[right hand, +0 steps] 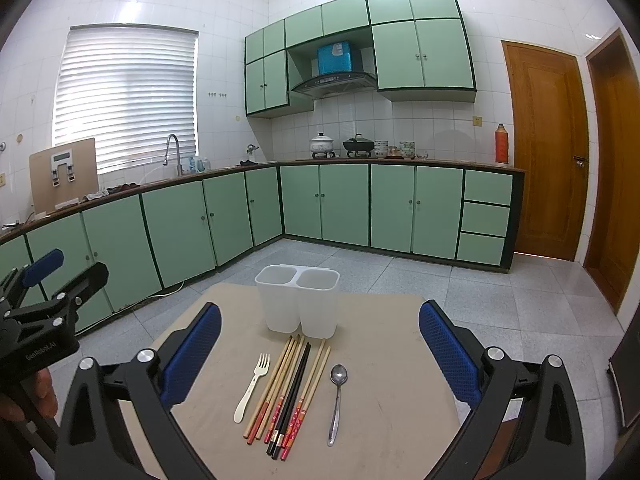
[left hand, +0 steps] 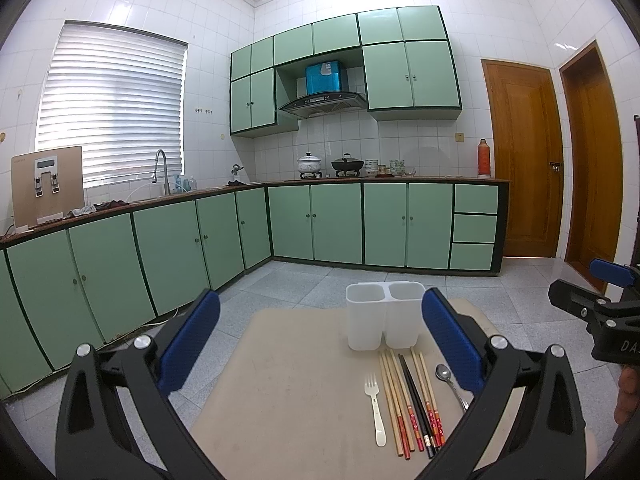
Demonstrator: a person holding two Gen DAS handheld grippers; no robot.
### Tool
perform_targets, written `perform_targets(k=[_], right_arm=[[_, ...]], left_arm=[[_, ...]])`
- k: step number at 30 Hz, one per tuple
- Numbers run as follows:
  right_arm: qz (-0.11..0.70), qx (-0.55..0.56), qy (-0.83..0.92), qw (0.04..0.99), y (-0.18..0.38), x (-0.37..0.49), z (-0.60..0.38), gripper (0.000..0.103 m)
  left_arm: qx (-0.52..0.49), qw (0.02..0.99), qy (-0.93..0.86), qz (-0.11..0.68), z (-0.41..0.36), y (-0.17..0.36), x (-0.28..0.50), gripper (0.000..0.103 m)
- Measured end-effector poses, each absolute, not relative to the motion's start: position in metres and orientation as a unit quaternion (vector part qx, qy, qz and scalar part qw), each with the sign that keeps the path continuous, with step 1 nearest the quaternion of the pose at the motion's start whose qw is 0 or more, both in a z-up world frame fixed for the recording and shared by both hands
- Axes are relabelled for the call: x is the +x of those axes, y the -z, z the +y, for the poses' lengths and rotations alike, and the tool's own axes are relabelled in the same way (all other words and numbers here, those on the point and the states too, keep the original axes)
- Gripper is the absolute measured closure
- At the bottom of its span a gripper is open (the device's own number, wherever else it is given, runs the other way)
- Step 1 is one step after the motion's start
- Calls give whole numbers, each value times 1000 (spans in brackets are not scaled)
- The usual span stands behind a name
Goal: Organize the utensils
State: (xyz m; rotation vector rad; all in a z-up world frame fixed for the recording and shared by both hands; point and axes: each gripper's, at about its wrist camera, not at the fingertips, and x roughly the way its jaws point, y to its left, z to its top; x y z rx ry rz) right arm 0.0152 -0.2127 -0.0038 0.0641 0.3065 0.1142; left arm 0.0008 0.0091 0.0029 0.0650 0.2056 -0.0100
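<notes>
Worktop (right hand: 380,400) carries fork (right hand: 253,388), chopsticks (right hand: 294,392), spoon (right hand: 337,396); holder (right hand: 298,304) empty; both grippers spread wide, empty-handed.

"GenRobot.AI" on left hand-held gripper (right hand: 40,276)

Left gripper (left hand: 320,340) & right gripper (right hand: 320,354): black angular frames w/ silver screws, blue textured finger pads (right hand: 450,350), white lettering on side bodies.
</notes>
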Motion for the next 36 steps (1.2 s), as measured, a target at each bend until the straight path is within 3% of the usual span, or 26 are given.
perform_targets(k=[36], right_arm=[[172, 29, -56, 983, 19, 34, -215, 6]], left_arm=[[40, 992, -1, 119, 18, 10, 24, 5]])
